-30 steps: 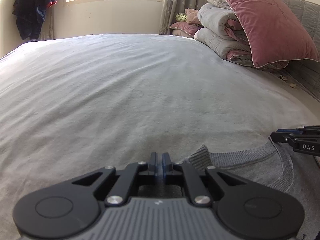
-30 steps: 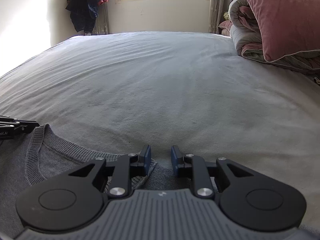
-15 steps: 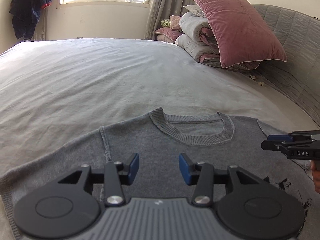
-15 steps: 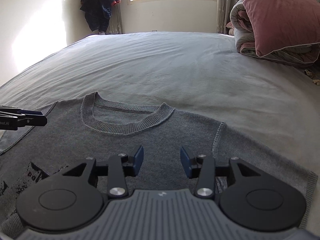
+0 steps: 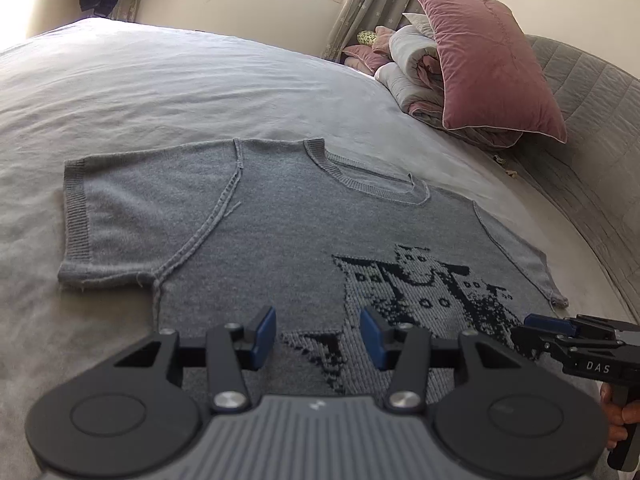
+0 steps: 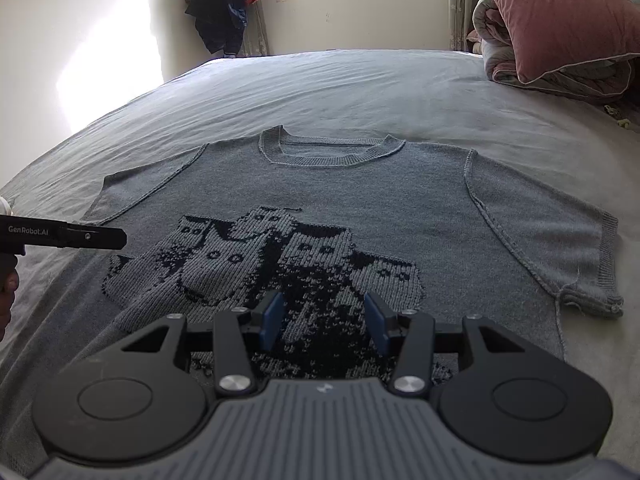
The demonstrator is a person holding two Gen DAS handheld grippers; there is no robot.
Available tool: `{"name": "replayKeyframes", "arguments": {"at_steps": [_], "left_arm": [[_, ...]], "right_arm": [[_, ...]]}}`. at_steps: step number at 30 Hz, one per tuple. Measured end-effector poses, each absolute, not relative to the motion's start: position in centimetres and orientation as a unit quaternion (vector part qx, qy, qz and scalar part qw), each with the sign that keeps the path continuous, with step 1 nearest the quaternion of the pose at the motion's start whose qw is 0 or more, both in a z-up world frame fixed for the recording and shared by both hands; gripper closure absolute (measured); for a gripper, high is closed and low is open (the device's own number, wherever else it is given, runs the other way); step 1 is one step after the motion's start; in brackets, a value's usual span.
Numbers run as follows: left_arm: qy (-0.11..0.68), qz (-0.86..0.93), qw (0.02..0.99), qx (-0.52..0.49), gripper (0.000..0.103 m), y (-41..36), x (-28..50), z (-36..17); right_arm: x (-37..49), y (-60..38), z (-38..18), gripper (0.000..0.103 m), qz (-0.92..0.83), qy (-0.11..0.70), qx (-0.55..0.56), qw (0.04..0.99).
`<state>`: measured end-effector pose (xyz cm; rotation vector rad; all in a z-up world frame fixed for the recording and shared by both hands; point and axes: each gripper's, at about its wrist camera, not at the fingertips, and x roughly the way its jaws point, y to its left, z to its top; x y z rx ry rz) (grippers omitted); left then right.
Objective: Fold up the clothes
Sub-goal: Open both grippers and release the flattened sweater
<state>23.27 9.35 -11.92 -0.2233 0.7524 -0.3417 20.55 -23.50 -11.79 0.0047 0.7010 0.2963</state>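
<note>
A grey knitted short-sleeved sweater (image 5: 280,216) (image 6: 360,192) with a dark patterned picture on its chest lies spread flat on the bed, collar toward the far side, both sleeves out. My left gripper (image 5: 318,338) hovers open above the sweater's lower left part, nothing between its blue pads. My right gripper (image 6: 325,322) is open too, above the dark picture near the sweater's middle. Each gripper shows in the other's view: the right gripper (image 5: 568,340) at the right edge, the left gripper (image 6: 80,236) at the left edge.
The sweater rests on a wide grey bed sheet (image 6: 360,88). A pink pillow (image 5: 488,64) on folded quilts (image 5: 412,68) sits at the right by the padded headboard (image 5: 592,128). Dark clothing (image 6: 224,4) hangs by the window. A hand (image 5: 620,412) holds the right gripper's handle.
Both grippers let go of the sweater's shoulders near the collar, opened, and pulled back and up. The whole sweater now lies spread out in view.
</note>
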Motion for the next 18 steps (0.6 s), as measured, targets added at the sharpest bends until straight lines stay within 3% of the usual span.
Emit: {"name": "replayKeyframes", "arguments": {"at_steps": [14, 18], "left_arm": [[0.375, -0.161, 0.910, -0.074, 0.052, 11.0, 10.2, -12.1], [0.381, -0.140, 0.900, -0.161, 0.052, 14.4, 8.2, -12.1]], "right_arm": [[10.6, -23.1, -12.4, 0.048, 0.089, 0.344, -0.046, 0.934], [7.5, -23.3, -12.2, 0.048, 0.082, 0.340, -0.021, 0.937]]}}
